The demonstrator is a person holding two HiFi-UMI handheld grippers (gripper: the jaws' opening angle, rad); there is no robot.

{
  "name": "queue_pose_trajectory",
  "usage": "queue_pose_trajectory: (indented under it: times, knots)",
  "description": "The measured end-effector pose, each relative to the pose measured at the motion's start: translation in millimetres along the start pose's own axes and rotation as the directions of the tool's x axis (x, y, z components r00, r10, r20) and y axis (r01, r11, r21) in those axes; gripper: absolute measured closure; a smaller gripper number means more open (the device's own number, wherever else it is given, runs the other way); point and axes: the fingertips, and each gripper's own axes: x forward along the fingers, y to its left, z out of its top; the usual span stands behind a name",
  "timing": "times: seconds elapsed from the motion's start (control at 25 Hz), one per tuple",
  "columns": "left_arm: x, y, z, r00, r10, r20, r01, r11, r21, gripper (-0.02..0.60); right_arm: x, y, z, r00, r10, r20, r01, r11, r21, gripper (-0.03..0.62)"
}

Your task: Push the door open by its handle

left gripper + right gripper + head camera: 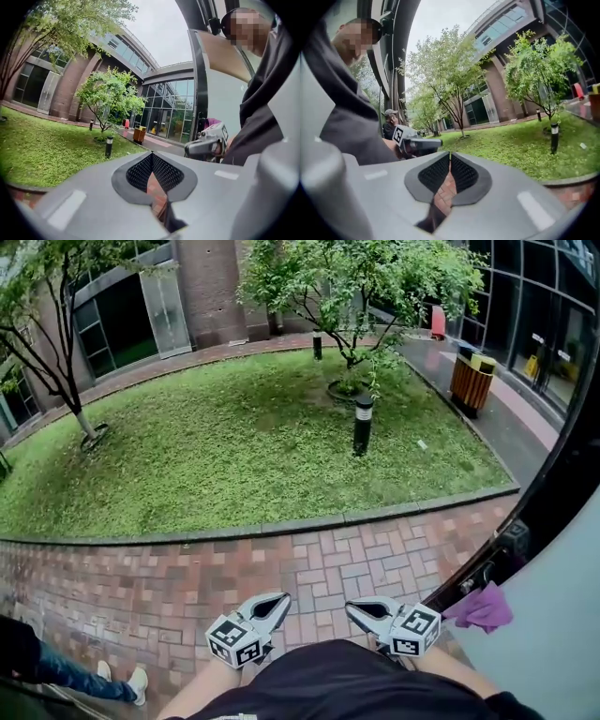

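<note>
Both grippers are held low and close to the person's body, over the red brick paving (328,554) and well short of the door (553,615). The left gripper (281,599) has its jaws closed tip to tip with nothing between them; through the gap behind the tips only bricks show. The right gripper (351,607) is the same, jaws together and empty, its tips pointing inward towards the left one. The door stands at the right edge of the head view, a pale panel in a dark frame swung outward, with metal fittings (467,583) on its edge and a purple cloth (480,607) hanging just beside them; a handle as such cannot be made out. Neither gripper touches the door. Beyond the paving lie a curved lawn (234,446), a black bollard light (363,425) and a wooden-slatted bin (471,381).
</note>
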Motion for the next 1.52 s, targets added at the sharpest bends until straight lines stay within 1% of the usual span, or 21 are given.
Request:
queue_pose_trajectory:
  times: [0.04,0.08,0.16,0.24,0.48,0.76,0.84,0.92,1.04,1.12,1.2,1.24,1.36,1.44,1.52]
  knots:
    - [-3,1,-3,1.000,0.009,0.001,-0.009,1.000,-0.008,0.581,2,-4,-17,1.000,-0.010,-0.024,0.010,1.000,-0.004,0.592]
    - [-6,2,-5,1.000,0.017,0.003,-0.017,1.000,-0.015,0.581,3,-7,-29,0.999,-0.014,-0.043,0.014,1.000,-0.001,0.592]
    - [-9,4,-7,0.999,0.035,0.007,-0.034,0.999,-0.027,0.581,4,-12,-38,0.999,-0.005,-0.054,0.007,1.000,0.023,0.592]
    - [-12,6,-10,0.999,0.050,0.009,-0.050,0.998,-0.038,0.581,6,-12,-35,0.999,0.017,-0.040,-0.015,0.999,0.038,0.592]
    - [-21,7,-12,0.997,0.080,0.016,-0.079,0.995,-0.059,0.581,12,-5,-33,0.997,0.060,-0.050,-0.060,0.998,0.014,0.592]
    - [-41,14,-22,0.996,0.086,0.025,-0.084,0.993,-0.078,0.581,15,0,-31,0.996,0.035,-0.076,-0.037,0.999,-0.018,0.592]
    - [-49,15,-24,0.995,0.092,0.023,-0.090,0.994,-0.067,0.581,15,4,-33,0.995,0.041,-0.090,-0.045,0.998,-0.044,0.592]
    - [-50,14,-22,0.993,0.117,0.016,-0.116,0.992,-0.043,0.581,13,7,-33,0.992,0.067,-0.104,-0.076,0.994,-0.075,0.592]
    - [-41,-6,-17,0.985,0.169,0.024,-0.168,0.985,-0.037,0.581,-2,16,-35,0.984,0.132,-0.122,-0.145,0.984,-0.105,0.592]
    - [-38,-31,-21,0.977,0.210,0.045,-0.206,0.975,-0.081,0.581,-17,25,-49,0.974,0.174,-0.147,-0.192,0.974,-0.117,0.592]
    - [-41,-62,-31,0.965,0.256,0.061,-0.246,0.960,-0.136,0.581,-29,30,-75,0.957,0.220,-0.192,-0.244,0.963,-0.115,0.592]
    - [-41,-76,-36,0.960,0.273,0.058,-0.262,0.954,-0.146,0.581,-32,28,-86,0.946,0.241,-0.215,-0.269,0.957,-0.110,0.592]
    - [-41,-106,-46,0.946,0.324,0.016,-0.318,0.936,-0.148,0.581,-38,28,-106,0.918,0.296,-0.264,-0.324,0.943,-0.072,0.592]
    - [-54,-120,-45,0.934,0.357,0.010,-0.351,0.923,-0.158,0.581,-46,42,-112,0.901,0.333,-0.279,-0.361,0.931,-0.052,0.592]
    - [-72,-128,-42,0.922,0.386,0.020,-0.379,0.913,-0.155,0.581,-55,58,-113,0.889,0.353,-0.290,-0.384,0.922,-0.053,0.592]
